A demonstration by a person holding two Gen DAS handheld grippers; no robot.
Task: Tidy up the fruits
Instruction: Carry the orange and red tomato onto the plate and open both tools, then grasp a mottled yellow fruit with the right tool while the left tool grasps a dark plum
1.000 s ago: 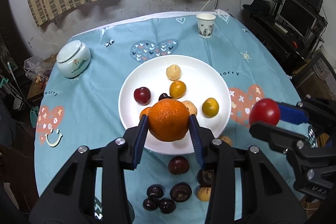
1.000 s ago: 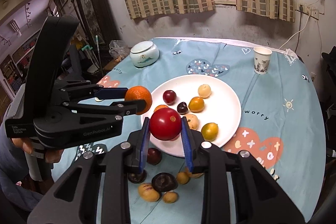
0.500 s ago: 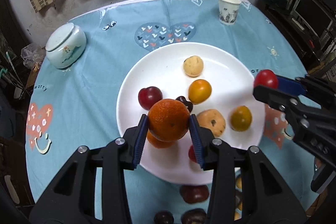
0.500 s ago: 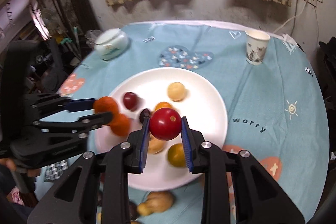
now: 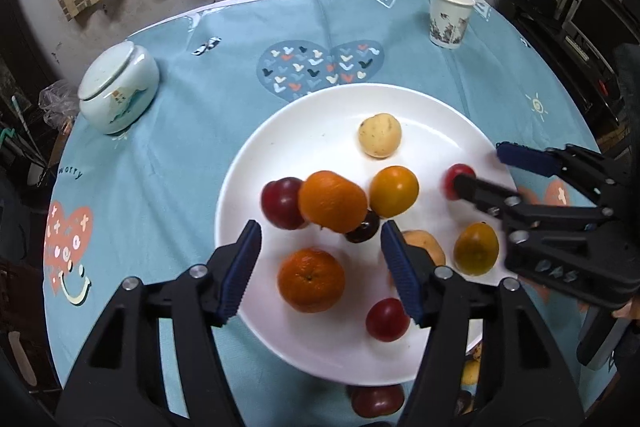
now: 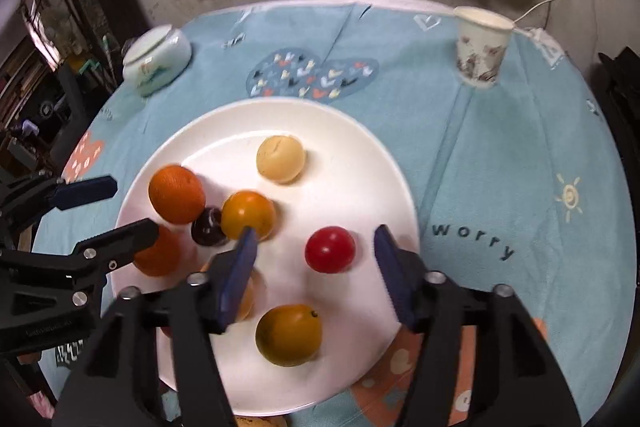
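Observation:
A white plate (image 5: 320, 115) (image 6: 360, 155) holds several fruits. My left gripper (image 5: 320, 255) is open over the plate's near side. An orange (image 5: 333, 201) (image 6: 177, 194) lies free just beyond its fingertips, against a dark red plum (image 5: 280, 202) and above a second orange (image 5: 311, 279). My right gripper (image 6: 314, 261) is open, and a red tomato (image 6: 330, 249) (image 5: 456, 175) sits on the plate between its fingers, untouched. The right gripper shows at the right of the left wrist view (image 5: 480, 171).
On the plate are also a pale round fruit (image 5: 379, 135), yellow-orange fruits (image 5: 394, 191) (image 6: 288, 334) and a small dark fruit (image 6: 208, 226). A lidded ceramic jar (image 5: 116, 87) stands far left, a paper cup (image 5: 450, 17) far right. Loose fruits (image 5: 376, 399) lie off the plate's near edge.
Both grippers moved forward over the plate and opened. The left let go of the orange and the right let go of the red tomato; both fruits now lie on the plate.

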